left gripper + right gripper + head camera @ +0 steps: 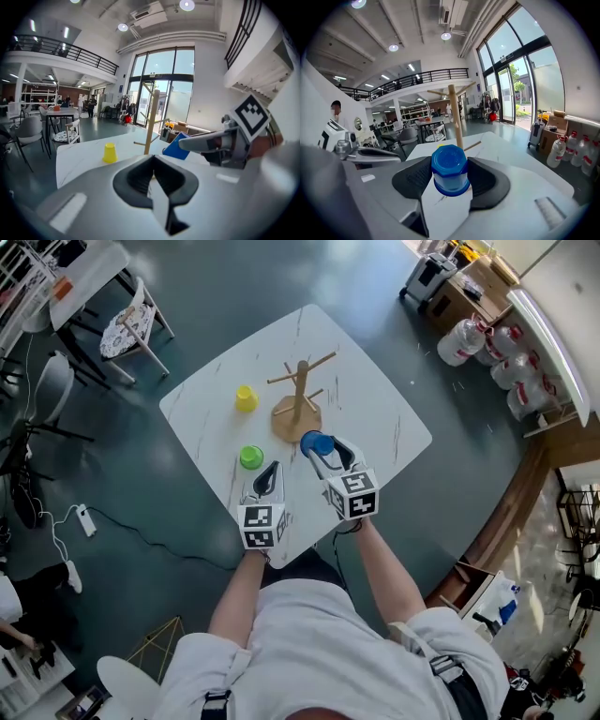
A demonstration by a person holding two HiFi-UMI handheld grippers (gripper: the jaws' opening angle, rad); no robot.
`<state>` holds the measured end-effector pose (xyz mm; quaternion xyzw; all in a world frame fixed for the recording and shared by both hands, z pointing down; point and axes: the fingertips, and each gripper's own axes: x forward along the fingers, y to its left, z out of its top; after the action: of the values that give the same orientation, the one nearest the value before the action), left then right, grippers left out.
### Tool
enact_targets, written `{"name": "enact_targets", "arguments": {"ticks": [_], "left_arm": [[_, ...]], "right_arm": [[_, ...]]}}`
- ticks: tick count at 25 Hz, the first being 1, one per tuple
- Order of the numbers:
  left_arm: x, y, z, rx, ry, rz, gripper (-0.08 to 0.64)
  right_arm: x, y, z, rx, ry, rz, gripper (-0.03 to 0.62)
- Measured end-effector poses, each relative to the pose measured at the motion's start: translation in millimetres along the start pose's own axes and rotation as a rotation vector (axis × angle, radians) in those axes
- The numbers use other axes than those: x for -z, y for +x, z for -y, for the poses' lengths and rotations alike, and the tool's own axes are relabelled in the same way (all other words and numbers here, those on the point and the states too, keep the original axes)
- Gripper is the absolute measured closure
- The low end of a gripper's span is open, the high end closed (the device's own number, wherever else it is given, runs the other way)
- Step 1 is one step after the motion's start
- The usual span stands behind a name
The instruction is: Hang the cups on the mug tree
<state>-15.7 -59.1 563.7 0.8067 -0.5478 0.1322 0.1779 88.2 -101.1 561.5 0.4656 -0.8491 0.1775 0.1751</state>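
I see bright daylight from tall windows (520, 61) at two o'clock; both gripper views bend, with black corners.

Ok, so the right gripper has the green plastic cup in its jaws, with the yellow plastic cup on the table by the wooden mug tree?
Not green: the right gripper view shows a blue plastic cup between the jaws of the right gripper. The rest is right.
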Motion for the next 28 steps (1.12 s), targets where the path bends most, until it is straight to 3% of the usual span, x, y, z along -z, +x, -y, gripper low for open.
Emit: {"name": "enact_targets", "arguments": {"ticks": [5, 11, 14, 28], "left_arm": [[-27, 5, 7, 0.017, 0.015, 0.042, 0.558], [-48, 11, 13, 0.029, 0.018, 0.073, 0.558], [-49, 12, 17, 0.033, 0.023, 0.075, 0.558], [-65, 21, 18, 0.045, 0.018, 0.095, 0.558]], "right_arm": [[-43, -28, 10, 0.001, 0.027, 0.084, 0.351], [-106, -58, 31, -0.076, 0.193, 0.236, 0.353], [-129, -61, 40, -0.094, 0.232, 0.274, 0.353], [-198, -58, 68, -0.047, 0.222, 0.393, 0.353]]}}
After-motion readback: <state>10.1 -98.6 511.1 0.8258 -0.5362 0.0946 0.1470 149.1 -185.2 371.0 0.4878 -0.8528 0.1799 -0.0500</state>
